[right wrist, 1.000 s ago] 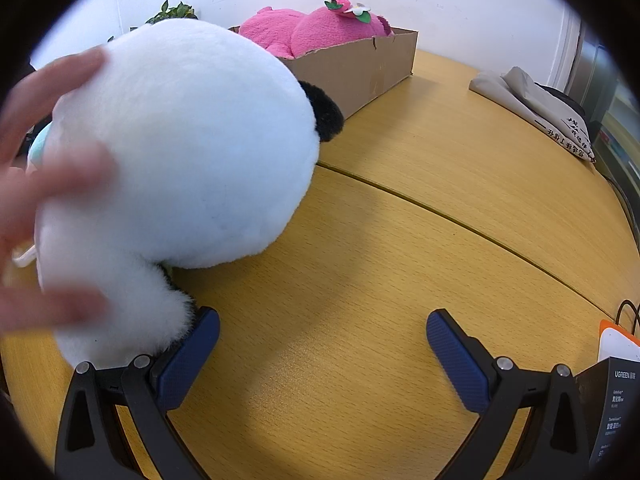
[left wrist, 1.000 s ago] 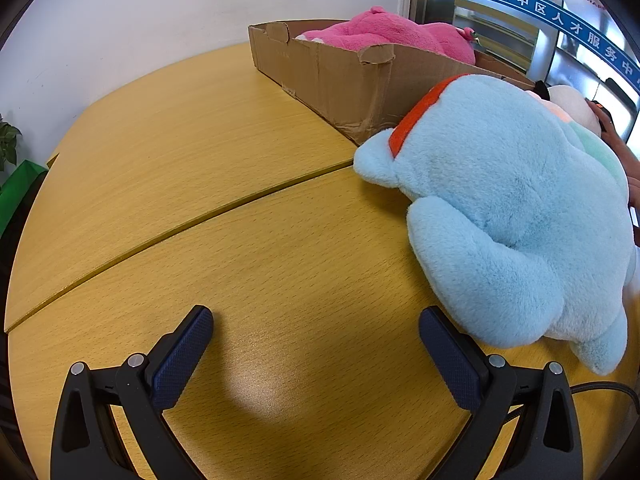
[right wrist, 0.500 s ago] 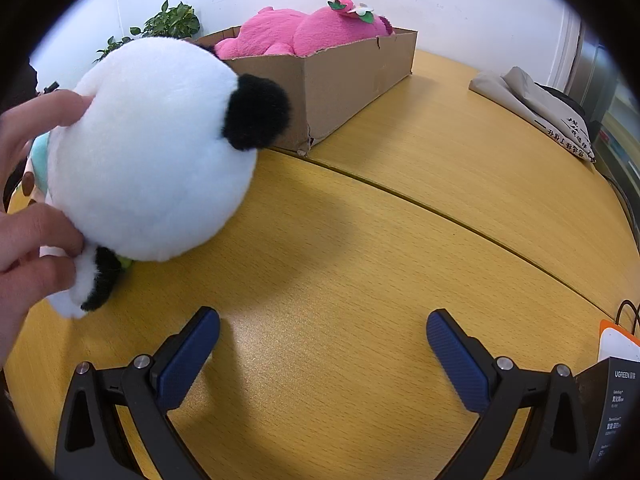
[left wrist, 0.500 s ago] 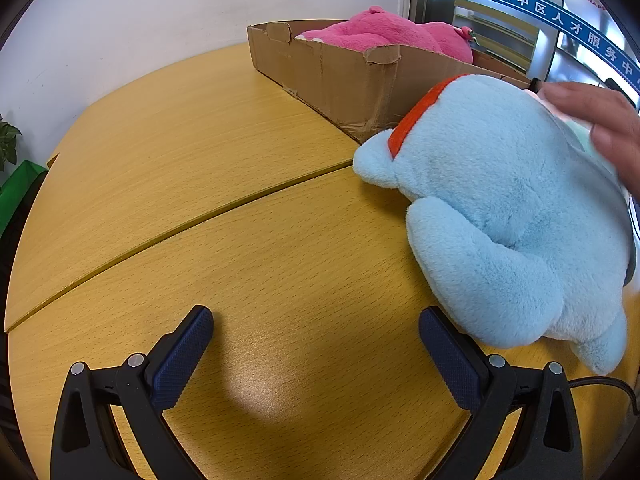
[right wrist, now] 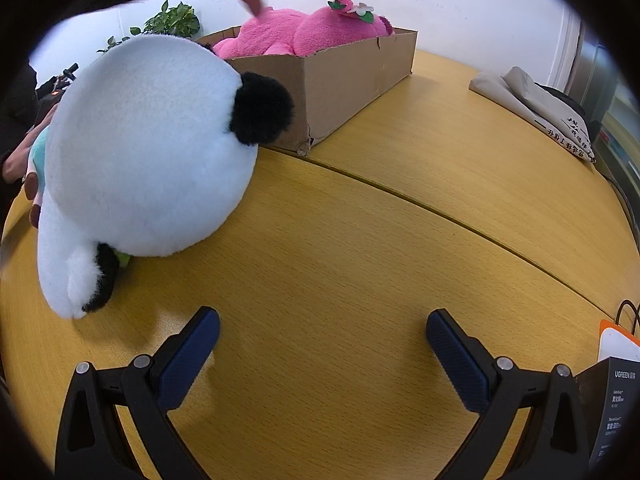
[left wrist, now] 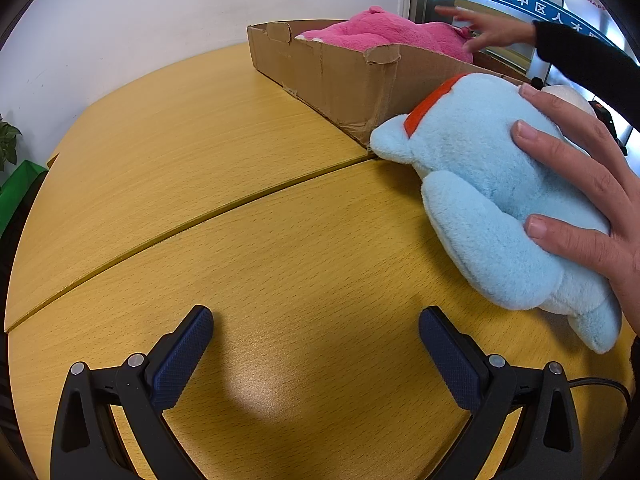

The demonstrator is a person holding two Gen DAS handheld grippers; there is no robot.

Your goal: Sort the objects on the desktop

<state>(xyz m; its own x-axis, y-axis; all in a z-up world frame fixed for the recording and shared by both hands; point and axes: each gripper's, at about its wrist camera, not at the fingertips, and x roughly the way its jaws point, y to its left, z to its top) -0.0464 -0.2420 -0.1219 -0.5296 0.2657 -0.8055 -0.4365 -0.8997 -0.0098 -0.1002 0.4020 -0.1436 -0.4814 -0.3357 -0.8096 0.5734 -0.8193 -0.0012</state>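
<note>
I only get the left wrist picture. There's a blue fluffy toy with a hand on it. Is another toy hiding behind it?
Observer: Yes, a white plush panda with black ears lies on the table in the right wrist view.
Operator: Is it in the box?
Observer: No, it lies in front of the cardboard box.
Operator: Are the other tongs holding it?
Observer: No, the right tongs are open and hold nothing.
Operator: Anything else over there?
Observer: A folded grey cloth bag lies at the far right.
</note>
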